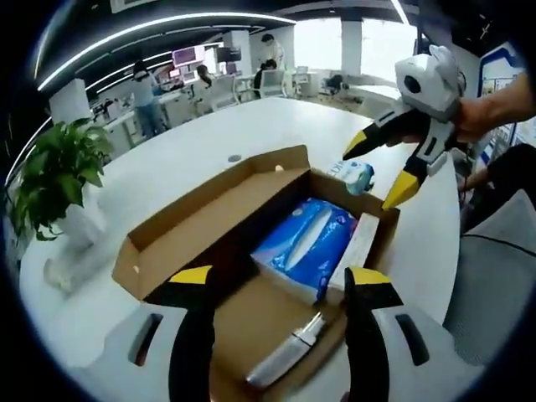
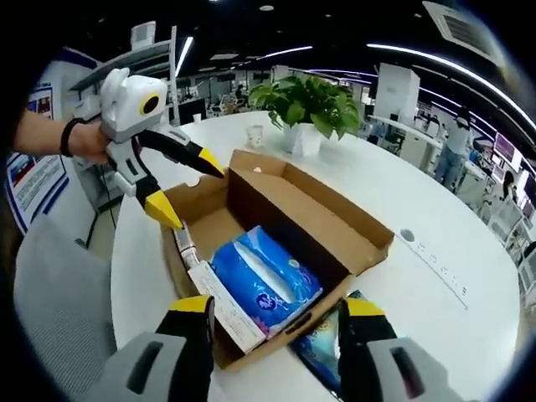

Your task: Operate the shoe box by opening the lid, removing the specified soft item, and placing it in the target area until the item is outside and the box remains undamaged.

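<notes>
One open shoe box [image 1: 209, 219], two blue tissue packs [image 1: 306, 243], one potted plant [image 1: 57, 180].

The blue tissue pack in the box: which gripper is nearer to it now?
Hard to call; perhaps the right gripper, open, hovering at the box end where the blue tissue pack lies. The left gripper, open, hovers at the opposite end, over a silver item.

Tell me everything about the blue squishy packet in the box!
The blue packet is a soft plastic pack, bright blue with a white patch and small print, probably tissues. It lies flat at one end of the open cardboard box, beside a white flat item. Neither gripper touches it.
</notes>
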Motion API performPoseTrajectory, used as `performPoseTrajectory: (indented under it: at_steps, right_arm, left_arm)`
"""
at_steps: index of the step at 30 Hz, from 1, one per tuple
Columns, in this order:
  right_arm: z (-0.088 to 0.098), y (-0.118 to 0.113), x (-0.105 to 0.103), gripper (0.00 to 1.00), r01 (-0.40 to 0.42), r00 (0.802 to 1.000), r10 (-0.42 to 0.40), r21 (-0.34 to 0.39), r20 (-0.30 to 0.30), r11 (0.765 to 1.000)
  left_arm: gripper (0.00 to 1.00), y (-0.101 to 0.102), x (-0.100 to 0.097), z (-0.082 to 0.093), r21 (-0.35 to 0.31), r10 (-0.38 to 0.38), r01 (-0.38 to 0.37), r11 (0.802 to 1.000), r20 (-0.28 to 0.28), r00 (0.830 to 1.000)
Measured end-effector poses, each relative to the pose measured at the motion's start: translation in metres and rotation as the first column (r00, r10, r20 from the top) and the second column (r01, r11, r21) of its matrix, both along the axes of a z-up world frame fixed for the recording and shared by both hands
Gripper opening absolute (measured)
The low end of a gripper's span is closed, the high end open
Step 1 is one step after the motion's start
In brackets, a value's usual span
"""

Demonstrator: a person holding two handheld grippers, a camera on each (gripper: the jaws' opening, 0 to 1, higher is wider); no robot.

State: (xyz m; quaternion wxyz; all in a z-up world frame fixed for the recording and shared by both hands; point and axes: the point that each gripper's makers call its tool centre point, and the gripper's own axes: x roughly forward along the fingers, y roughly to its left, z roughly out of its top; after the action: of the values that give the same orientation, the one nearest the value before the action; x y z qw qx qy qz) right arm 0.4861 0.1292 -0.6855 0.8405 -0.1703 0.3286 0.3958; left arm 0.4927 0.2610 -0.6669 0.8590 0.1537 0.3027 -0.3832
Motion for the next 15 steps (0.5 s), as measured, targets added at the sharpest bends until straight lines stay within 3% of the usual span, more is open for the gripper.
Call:
performPoseTrajectory:
  at_steps: [8, 11, 15]
  right_arm:
    - [-0.002, 0.007, 0.008, 0.56, -0.100, 0.995, 0.101, -0.078, 0.008, 0.992]
    - [-0.005, 0.006, 0.010, 0.56, -0.174, 0.984, 0.179, -0.156, 0.018, 0.972]
    - [-0.008, 0.008, 0.014, 0.57, -0.230, 0.971, 0.239, -0.205, 0.019, 0.951]
  left_arm:
    - [0.62, -0.017, 0.008, -0.001, 0.085, -0.120, 0.118, 0.989, 0.017, 0.993]
    - [0.62, -0.021, 0.010, -0.004, 0.158, -0.205, 0.198, 0.967, 0.025, 0.979]
    - [0.62, -0.028, 0.008, -0.009, 0.196, -0.272, 0.265, 0.944, 0.008, 0.962]
